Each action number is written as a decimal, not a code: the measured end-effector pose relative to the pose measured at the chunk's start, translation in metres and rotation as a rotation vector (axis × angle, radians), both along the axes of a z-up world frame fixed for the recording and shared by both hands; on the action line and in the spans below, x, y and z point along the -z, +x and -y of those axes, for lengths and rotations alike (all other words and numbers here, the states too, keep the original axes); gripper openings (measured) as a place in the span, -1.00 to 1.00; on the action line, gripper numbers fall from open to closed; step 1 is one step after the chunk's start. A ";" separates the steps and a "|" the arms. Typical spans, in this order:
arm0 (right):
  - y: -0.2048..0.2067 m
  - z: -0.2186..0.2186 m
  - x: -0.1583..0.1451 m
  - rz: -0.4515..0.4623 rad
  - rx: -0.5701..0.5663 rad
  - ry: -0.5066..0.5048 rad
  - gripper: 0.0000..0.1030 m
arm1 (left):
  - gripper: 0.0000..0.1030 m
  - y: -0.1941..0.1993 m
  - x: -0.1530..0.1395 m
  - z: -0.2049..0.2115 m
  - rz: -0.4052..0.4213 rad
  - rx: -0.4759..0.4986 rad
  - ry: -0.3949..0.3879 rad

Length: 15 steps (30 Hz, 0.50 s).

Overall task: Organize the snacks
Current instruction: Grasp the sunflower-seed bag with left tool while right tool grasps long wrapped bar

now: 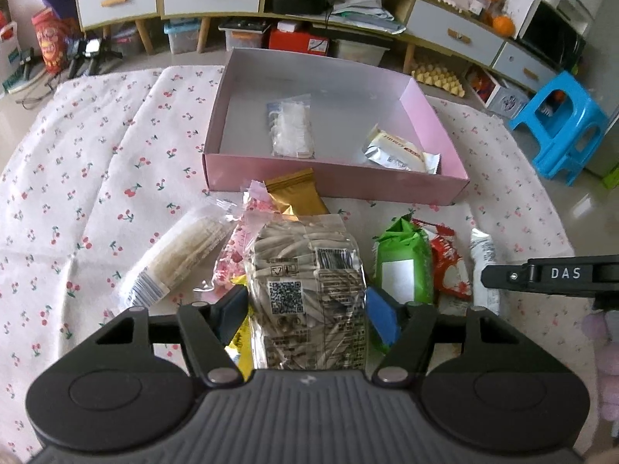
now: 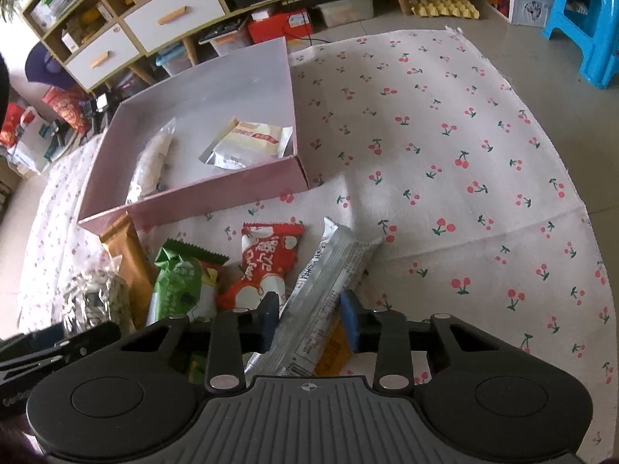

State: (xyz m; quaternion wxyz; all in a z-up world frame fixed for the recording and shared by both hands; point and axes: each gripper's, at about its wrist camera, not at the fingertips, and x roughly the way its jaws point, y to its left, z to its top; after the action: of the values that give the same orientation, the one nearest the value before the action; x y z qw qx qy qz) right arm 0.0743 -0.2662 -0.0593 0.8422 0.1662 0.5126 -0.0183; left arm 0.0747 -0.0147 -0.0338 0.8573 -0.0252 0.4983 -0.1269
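Snack sorting, pick-up stage — both grippers set over the loose pile on the cherry-print cloth [image 2: 445, 154], which lies on the floor.

Left gripper [image 1: 305, 309]: fingers [image 1: 381, 319] straddle a clear bag of pale seeds with a QR label [image 1: 305, 270]; the blue pads sit at its two sides and appear to press it, so I judge it gripped.

Right gripper [image 2: 311, 319]: fingers [image 2: 350, 319] clenched on a long silver foil bar packet [image 2: 329, 274], which runs diagonally between the pads.

Destination: shallow pink cardboard box [image 1: 332, 183], just beyond the pile. Already inside — a clear packet of white pieces [image 1: 292, 127] and a silver-and-cream wrapped snack [image 1: 398, 150].

Still loose: gold foil pouch [image 1: 298, 197], green packet [image 1: 404, 259], red-and-white packet [image 2: 263, 266], clear sleeve of pale wafers [image 1: 182, 255].

Next move, as I judge it: lift each packet clear of its neighbours, carry it over the near wall, and release onto bare box floor beside what already lies there.
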 end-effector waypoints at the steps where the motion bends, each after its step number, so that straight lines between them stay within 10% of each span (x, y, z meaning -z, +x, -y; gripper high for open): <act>1: 0.000 0.002 -0.001 0.003 0.007 0.008 -0.39 | 0.23 0.001 -0.001 -0.001 -0.005 -0.003 -0.009; 15: -0.001 0.015 -0.011 0.038 0.055 0.160 -0.48 | 0.23 0.005 -0.012 -0.007 0.008 -0.012 -0.088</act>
State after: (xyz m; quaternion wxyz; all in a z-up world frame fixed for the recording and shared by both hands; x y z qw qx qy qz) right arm 0.0731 -0.2817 -0.0484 0.8350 0.2475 0.4914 0.0029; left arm 0.0796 -0.0079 -0.0221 0.8580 -0.0654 0.4887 -0.1439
